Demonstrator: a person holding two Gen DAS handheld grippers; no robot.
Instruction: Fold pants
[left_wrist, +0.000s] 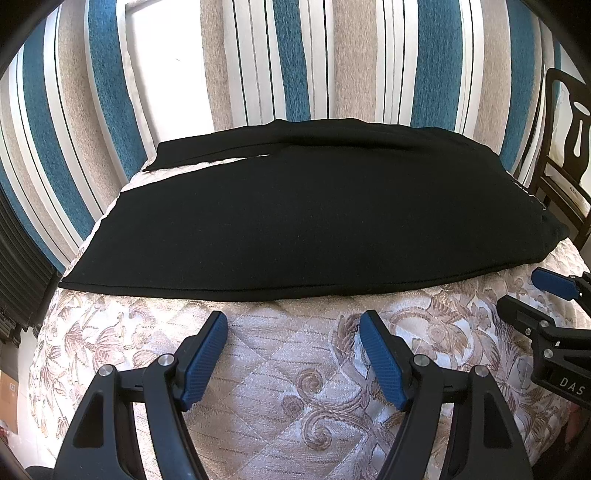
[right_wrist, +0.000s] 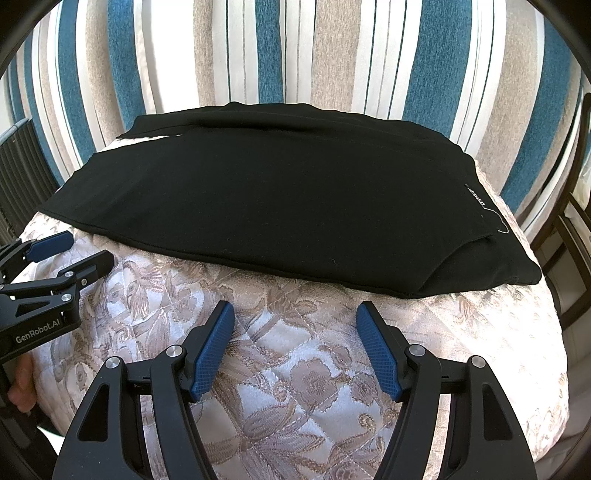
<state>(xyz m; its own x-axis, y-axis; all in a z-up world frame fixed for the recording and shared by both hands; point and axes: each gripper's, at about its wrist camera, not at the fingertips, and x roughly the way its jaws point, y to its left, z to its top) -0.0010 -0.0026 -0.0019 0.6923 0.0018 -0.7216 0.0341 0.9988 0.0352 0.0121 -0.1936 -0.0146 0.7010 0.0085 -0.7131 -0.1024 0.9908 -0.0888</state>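
Note:
Black pants (left_wrist: 295, 218) lie flat across a quilted floral surface (left_wrist: 280, 350), legs to the left, waist to the right; a white label shows near the waist in the right wrist view (right_wrist: 476, 195). My left gripper (left_wrist: 293, 321) is open and empty, just short of the pants' near edge. My right gripper (right_wrist: 295, 312) is open and empty too, also just short of the near edge of the pants (right_wrist: 280, 206). Each gripper shows in the other's view: the right one (left_wrist: 524, 291) at the right side, the left one (right_wrist: 85, 247) at the left.
A striped blue, beige and white curtain (left_wrist: 295, 59) hangs behind the quilted surface (right_wrist: 295, 369). A dark wooden chair (left_wrist: 565, 155) stands at the right. A dark ribbed radiator (right_wrist: 22, 166) is at the left.

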